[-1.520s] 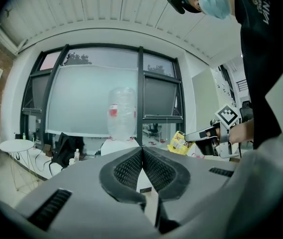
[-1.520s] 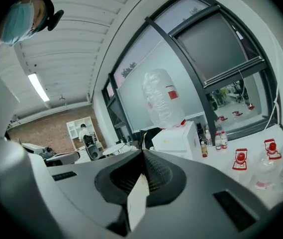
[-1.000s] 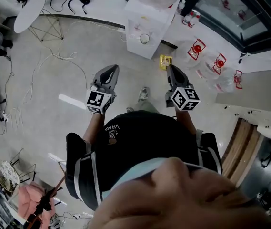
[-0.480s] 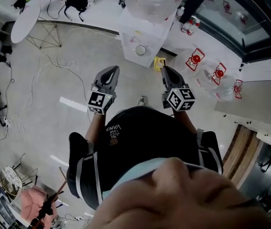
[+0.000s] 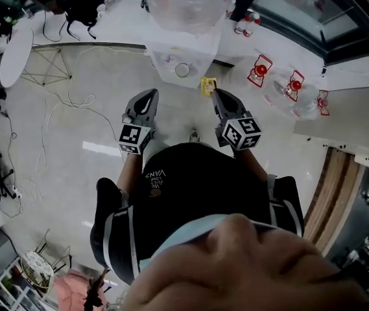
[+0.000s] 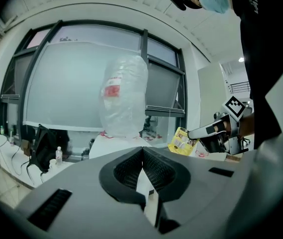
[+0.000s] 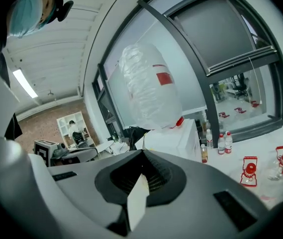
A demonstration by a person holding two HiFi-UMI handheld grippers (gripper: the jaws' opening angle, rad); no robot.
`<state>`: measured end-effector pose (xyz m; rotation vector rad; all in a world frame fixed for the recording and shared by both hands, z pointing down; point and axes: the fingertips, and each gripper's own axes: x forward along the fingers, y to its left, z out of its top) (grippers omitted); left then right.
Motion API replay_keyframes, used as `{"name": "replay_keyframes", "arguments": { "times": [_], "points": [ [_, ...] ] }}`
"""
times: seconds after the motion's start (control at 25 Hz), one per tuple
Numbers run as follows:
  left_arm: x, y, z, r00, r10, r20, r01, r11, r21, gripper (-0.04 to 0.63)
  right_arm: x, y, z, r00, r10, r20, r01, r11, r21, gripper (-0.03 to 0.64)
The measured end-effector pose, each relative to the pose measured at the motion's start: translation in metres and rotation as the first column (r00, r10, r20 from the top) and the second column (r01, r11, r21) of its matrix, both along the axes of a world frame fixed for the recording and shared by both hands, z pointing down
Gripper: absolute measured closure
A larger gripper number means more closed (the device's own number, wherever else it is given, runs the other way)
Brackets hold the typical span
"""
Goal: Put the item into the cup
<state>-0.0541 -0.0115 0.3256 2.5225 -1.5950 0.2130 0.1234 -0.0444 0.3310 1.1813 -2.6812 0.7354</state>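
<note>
Nearer to the cup than a second ago, the yellow packet is now carried just beside the white cabinet on which the cup stands; both have been brought lower in the head view. The packet is pinched at the tip of the right gripper, while the left gripper is held alongside, apart from the cup.

From the left gripper view, its jaws are seen pressed together with nothing between them, and the packet is seen across at the other gripper.

From the right gripper view, the jaws are seen clamped on the packet, shown edge-on.

The carry is judged under way; next, the packet must be brought over the cup's mouth and released.
</note>
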Motion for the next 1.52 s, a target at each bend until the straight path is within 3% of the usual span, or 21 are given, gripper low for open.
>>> {"name": "replay_keyframes", "arguments": {
  "times": [0.24, 0.52, 0.92, 1.52],
  "points": [
    [-0.016, -0.042, 0.017, 0.979, 0.199, 0.035, -0.198, 0.98, -0.03, 0.575, -0.028, -0.016, 0.01, 0.988, 0.157, -0.002, -0.157, 0.987, -0.032, 0.574],
    [-0.039, -0.085, 0.074, 0.946, 0.312, 0.09, -0.306, 0.949, -0.075, 0.575, -0.053, -0.048, 0.044, 0.964, 0.265, 0.002, -0.264, 0.963, -0.052, 0.575],
    [-0.028, -0.129, 0.198, 0.9, 0.408, 0.154, -0.385, 0.909, -0.159, 0.575, -0.072, -0.089, 0.141, 0.96, 0.28, -0.026, -0.281, 0.954, -0.101, 0.574],
    [-0.021, -0.161, 0.336, 0.897, 0.413, 0.156, -0.372, 0.898, -0.236, 0.574, -0.091, -0.123, 0.26, 0.961, 0.261, -0.088, -0.27, 0.955, -0.122, 0.575]
  ]
}}
